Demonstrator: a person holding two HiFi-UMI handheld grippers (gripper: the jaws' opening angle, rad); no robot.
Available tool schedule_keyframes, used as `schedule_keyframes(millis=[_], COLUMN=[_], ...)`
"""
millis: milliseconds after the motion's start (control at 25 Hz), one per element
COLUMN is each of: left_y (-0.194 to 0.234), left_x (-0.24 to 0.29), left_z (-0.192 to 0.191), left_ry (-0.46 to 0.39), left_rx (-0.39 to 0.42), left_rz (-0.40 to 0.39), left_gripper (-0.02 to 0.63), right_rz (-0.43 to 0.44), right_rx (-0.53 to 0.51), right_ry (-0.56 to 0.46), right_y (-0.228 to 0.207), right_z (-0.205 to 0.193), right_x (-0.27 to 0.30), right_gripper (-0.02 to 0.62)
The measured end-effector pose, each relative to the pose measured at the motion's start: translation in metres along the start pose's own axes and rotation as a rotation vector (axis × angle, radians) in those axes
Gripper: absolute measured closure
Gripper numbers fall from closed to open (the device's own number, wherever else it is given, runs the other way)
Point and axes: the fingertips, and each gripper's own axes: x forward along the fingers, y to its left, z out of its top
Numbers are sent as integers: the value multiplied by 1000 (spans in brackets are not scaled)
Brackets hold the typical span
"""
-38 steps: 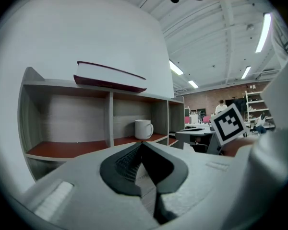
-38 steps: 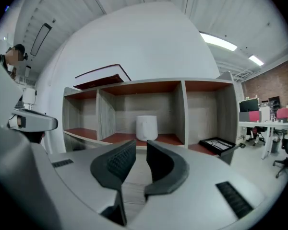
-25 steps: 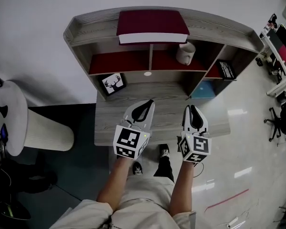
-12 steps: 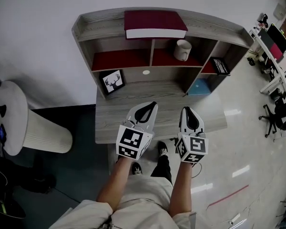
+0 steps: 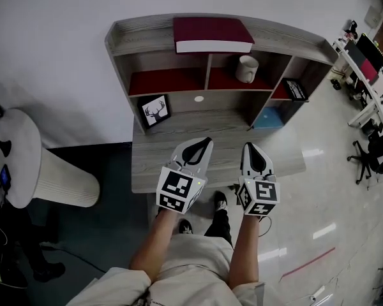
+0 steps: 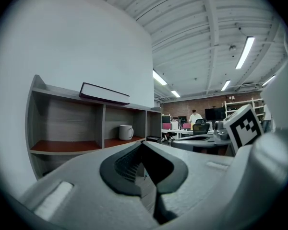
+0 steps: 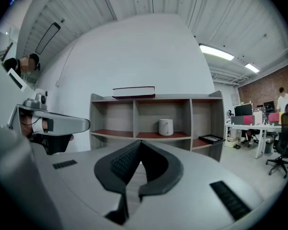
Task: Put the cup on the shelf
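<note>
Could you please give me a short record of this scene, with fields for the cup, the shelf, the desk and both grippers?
cup: white, upright, in the shelf's middle compartment
shelf: grey wood, at the back of the desk; dark red book lying on top
desk: deer picture standing at its left, under the shelf
left gripper: shut, empty, over the desk's front
right gripper: shut, empty, beside the left gripper
task state: cup already on the shelf

The grey worktop (image 5: 154, 164) before me carries a shelf (image 5: 137, 29). A dark red book (image 5: 212, 32) lies on top, a white cup (image 5: 247, 69) stands in its middle compartment, and a deer picture (image 5: 155, 111) stands on the worktop beneath.
</note>
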Motion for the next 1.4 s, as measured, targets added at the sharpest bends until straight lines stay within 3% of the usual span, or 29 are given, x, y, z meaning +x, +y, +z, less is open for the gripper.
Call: schedule_keyframes(millis=[1400], left_y=[-16], left_x=[11], left_z=[-12], left_ry=[26], left_rx=[-13], left_rz=[-45], left_gripper=[595], right_rz=[-23], right_rx=[57], right_ry=[14], right_y=[-20], right_z=[-13], right_x=[-13], right_gripper=[580])
